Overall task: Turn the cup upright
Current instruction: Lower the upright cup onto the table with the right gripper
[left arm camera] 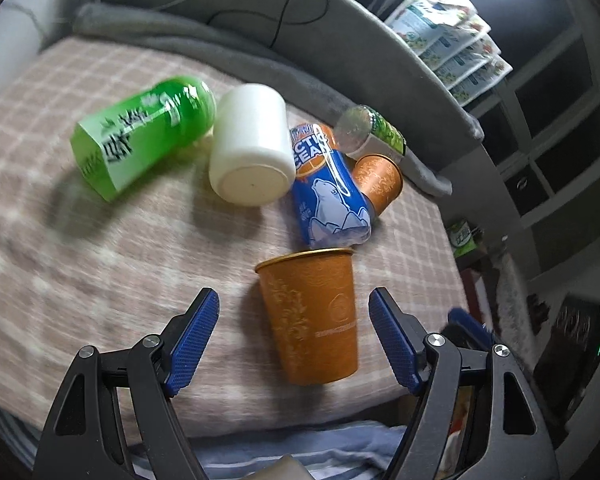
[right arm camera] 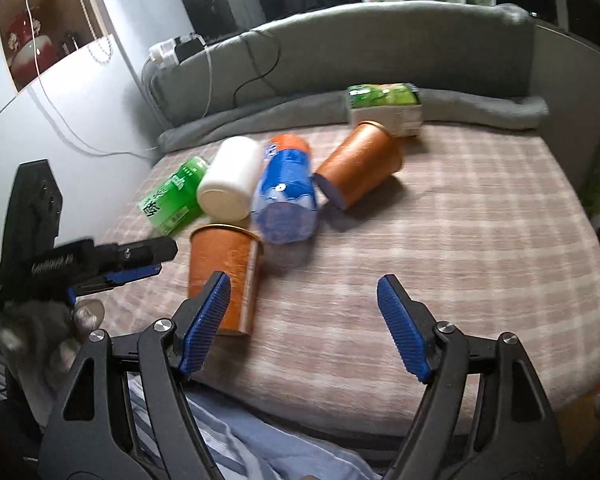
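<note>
Cup [left arm camera: 312,316] upright on the checked blanket [left arm camera: 100,280], low and centre in my left wrist view, its gold rim on top and its base toward the near edge of the bed. My left tongs [left arm camera: 294,336] stand wide apart on either side of it, neither blue pad [left arm camera: 192,340] touching its wall. In my right wrist view the same cup [right arm camera: 224,280] sits left of centre, partly hidden behind the left pad [right arm camera: 206,320] of my right tongs [right arm camera: 304,324], which are likewise spread wide with nothing between them but blanket. The left tongs [right arm camera: 112,268] reach in from the left edge of that frame, just beside the cup; from this side angle I cannot tell their spread. A gloved hand [right arm camera: 44,332] grips them at lower left.

Just beyond the cup lies a blue can [left arm camera: 328,188] with a polar bear on it, on its side, its near end almost at the cup's rim. A second orange cup [left arm camera: 378,182] lies on its side to the right of the can, touching it. Left of the can a white cup [left arm camera: 252,148] lies tipped with its base toward me, and further left a green carton [left arm camera: 144,136], also on its side and blurred. Toward the upper right, a green-and-white box [right arm camera: 386,110] sits against the grey bolster [right arm camera: 380,44] at the back of the bed, with a clear domed lid [left arm camera: 352,126] beside it in the left view.
</note>
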The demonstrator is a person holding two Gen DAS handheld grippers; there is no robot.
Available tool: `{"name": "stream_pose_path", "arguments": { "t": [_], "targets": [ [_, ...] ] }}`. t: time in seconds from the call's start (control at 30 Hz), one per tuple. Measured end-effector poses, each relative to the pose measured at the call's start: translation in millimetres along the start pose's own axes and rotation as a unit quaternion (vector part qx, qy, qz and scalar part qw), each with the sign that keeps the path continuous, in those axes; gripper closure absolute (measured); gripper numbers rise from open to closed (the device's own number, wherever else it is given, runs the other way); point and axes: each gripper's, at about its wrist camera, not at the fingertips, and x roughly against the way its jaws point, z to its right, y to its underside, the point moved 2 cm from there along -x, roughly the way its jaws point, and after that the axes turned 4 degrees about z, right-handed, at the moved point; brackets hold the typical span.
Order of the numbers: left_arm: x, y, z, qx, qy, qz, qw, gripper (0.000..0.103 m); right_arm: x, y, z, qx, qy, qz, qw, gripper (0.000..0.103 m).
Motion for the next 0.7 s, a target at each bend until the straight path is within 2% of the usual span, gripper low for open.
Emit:
{"name": "stream_pose_path", "arguments": {
  "t": [0.33,0.7],
  "targets": [
    [-27.2,-2.8,6.9,0.022,-0.013,-0.026,0.9994,0.027,8.2,10.1,22.1,-0.020,-0.003,0.005,1.000,0.024],
    [-46.8,-4.3,11.9,0.002,-0.027,-0.048,0.9985,0.027,4.7,11.9,31.6,-0.028,0.001,0.003,1.000,0.024]
  ]
}}
